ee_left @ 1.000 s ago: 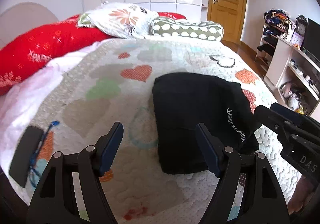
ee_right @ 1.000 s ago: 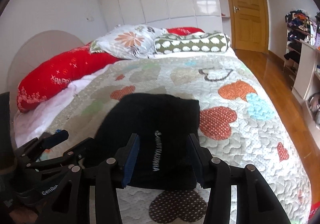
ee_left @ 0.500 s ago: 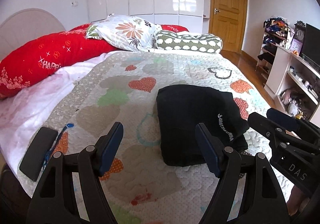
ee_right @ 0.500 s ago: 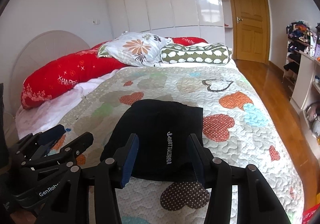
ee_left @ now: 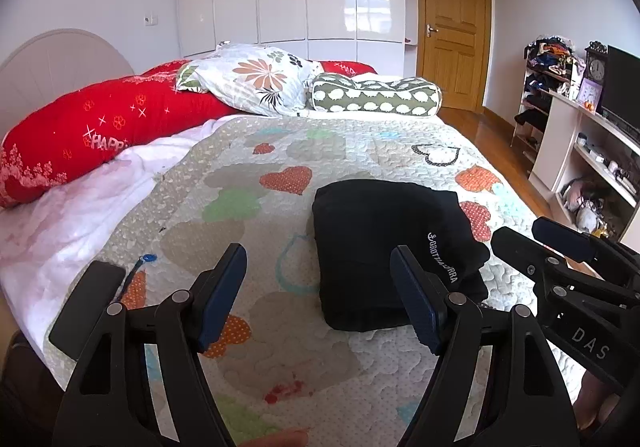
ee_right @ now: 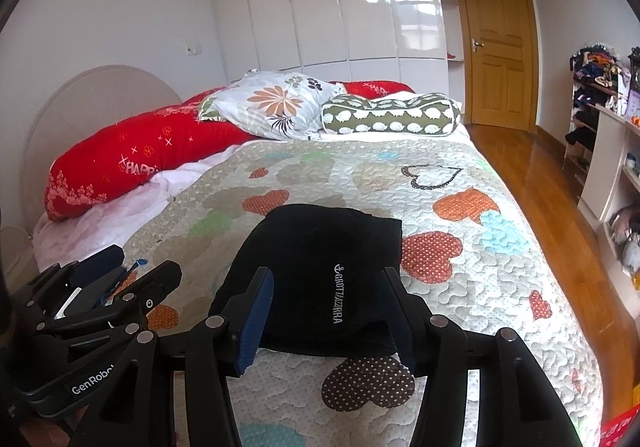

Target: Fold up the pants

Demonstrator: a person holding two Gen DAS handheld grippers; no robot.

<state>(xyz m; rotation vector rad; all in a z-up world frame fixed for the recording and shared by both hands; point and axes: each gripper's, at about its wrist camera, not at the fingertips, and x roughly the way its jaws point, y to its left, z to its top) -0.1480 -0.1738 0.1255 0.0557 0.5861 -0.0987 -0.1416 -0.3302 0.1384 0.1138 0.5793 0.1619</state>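
Note:
The black pants (ee_left: 380,243) lie folded into a compact rectangle on the heart-patterned quilt (ee_left: 260,207), white lettering on top. They also show in the right wrist view (ee_right: 320,271). My left gripper (ee_left: 320,299) is open and empty, held above the quilt near the bed's front edge, to the left of the pants. My right gripper (ee_right: 328,311) is open and empty, held just in front of the pants, apart from them. It also shows in the left wrist view (ee_left: 560,247) at the right.
A black phone (ee_left: 86,307) lies at the quilt's front left corner. A red bolster (ee_left: 100,131), a floral pillow (ee_left: 256,81) and a green patterned pillow (ee_left: 376,99) lie at the head. White shelves (ee_left: 584,151) stand right of the bed, over wooden floor (ee_right: 532,175).
Both grippers have pulled back and risen from the folded pants; the pants look smaller and farther. The pants have not moved.

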